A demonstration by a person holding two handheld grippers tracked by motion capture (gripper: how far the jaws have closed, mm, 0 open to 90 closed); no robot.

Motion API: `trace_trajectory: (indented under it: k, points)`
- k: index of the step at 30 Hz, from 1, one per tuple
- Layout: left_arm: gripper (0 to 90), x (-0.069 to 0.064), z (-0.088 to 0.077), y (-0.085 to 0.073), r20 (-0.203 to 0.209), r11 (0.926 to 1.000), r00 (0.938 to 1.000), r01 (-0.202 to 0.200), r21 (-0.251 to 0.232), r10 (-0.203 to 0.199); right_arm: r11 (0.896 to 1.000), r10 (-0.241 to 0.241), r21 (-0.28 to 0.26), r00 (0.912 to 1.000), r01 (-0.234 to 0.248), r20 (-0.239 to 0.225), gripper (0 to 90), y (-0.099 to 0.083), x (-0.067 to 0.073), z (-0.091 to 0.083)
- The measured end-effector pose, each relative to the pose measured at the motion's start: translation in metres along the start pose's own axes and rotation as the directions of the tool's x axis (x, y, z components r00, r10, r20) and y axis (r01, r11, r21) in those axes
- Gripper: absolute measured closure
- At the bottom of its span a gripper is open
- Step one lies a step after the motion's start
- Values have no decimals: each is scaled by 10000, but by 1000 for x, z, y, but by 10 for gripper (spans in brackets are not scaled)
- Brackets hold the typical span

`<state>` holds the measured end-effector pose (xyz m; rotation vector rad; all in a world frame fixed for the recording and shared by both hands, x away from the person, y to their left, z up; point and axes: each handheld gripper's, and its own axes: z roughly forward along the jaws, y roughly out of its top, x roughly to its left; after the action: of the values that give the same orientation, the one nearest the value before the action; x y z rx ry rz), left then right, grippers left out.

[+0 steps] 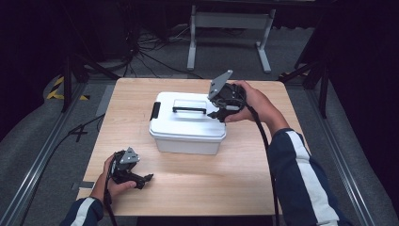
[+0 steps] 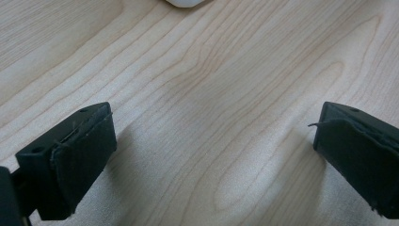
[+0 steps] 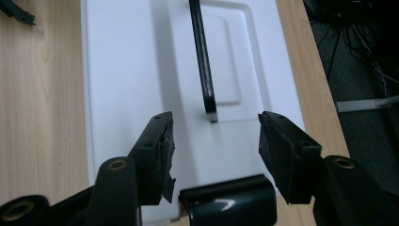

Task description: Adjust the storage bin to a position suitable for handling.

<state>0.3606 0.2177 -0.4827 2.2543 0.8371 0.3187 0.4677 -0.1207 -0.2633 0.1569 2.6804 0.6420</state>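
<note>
A white lidded box (image 1: 188, 129) stands in the middle of the wooden table (image 1: 197, 188). A black carry handle (image 1: 189, 109) lies flat on its lid, and a black latch (image 1: 155, 111) sits at its left end. My right gripper (image 1: 218, 113) hovers over the right end of the lid. In the right gripper view its jaws (image 3: 216, 121) stand open above the lid (image 3: 122, 70), with the handle's near end (image 3: 209, 106) just ahead of them and the right-end latch (image 3: 228, 200) below. My left gripper (image 1: 146, 179) rests near the front left of the table, open (image 2: 214, 136) over bare wood.
The box's corner (image 2: 186, 2) shows at the top of the left gripper view. Beyond the table lie grey floor, cables (image 1: 150, 52) and a white stand's legs (image 1: 228, 42). Metal rails (image 1: 37, 160) run along both sides.
</note>
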Motion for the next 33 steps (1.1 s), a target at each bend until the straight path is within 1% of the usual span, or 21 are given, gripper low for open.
trace_trajectory:
  k: [3,5,6,7,8,10,11,14,16,19,20,21,23,24,25,26,29,30,33]
  points:
    - [2,0,0,0,2,10000,10000,-3,6,3,9996,-253,113,9996,255,-134,470,9,-1,6]
    - [2,0,-1,0,40,10000,10000,-21,64,21,9996,-185,199,9996,189,-216,480,13,-2,10]
    - [2,0,-1,0,46,10000,10000,-27,62,27,9996,-251,128,9990,255,-372,488,16,-3,12]
    - [2,0,0,0,53,10000,10000,-29,61,28,9994,-308,161,9986,315,-427,494,18,-3,13]
    - [2,0,0,0,55,10000,10000,-28,61,28,9993,-257,275,9988,268,-407,501,20,-2,14]
    - [2,0,0,0,51,10000,10000,3,54,-3,9986,-391,337,9980,408,-487,533,25,-3,18]
    - [2,0,0,0,55,10000,10000,-15,59,15,9984,-339,432,9985,358,-436,549,27,-2,20]
    - [2,0,0,0,58,10000,10000,-27,63,27,9959,-494,733,9975,531,-515,576,31,-2,27]
    - [2,0,0,0,60,10000,10000,10,46,-10,9944,-598,835,9960,653,-667,600,34,-1,32]
    - [2,0,0,0,64,10000,10000,9,42,-9,9925,-758,898,9943,825,-749,653,39,-1,35]
    - [2,0,0,0,66,10000,10000,7,44,-8,9920,-781,940,9945,846,-703,662,40,-1,37]
    - [2,0,0,0,68,10000,10000,5,41,-6,9903,-809,1079,9943,881,-688,700,42,0,38]
    - [2,0,0,0,81,10000,10000,1,45,-1,9882,-1063,1030,9915,1138,-754,772,45,1,38]
    - [2,0,0,0,86,10000,10000,3,45,-4,9887,-1075,963,9912,1147,-766,793,46,1,38]
    - [2,0,0,0,85,10000,10000,-2,46,2,9889,-1120,908,9914,1179,-682,826,47,2,37]
    - [2,0,0,0,77,10000,10000,-3,45,2,9890,-1144,873,9917,1193,-592,832,47,2,37]
    - [2,0,0,0,85,10000,10000,-3,47,3,9878,-1213,909,9910,1262,-571,839,47,3,36]
    - [2,0,0,0,85,10000,10000,-4,43,4,9883,-1223,868,9915,1258,-440,845,47,3,35]
    - [2,1,0,0,91,10000,10000,0,23,0,9885,-1313,697,9901,1345,-486,848,45,0,34]
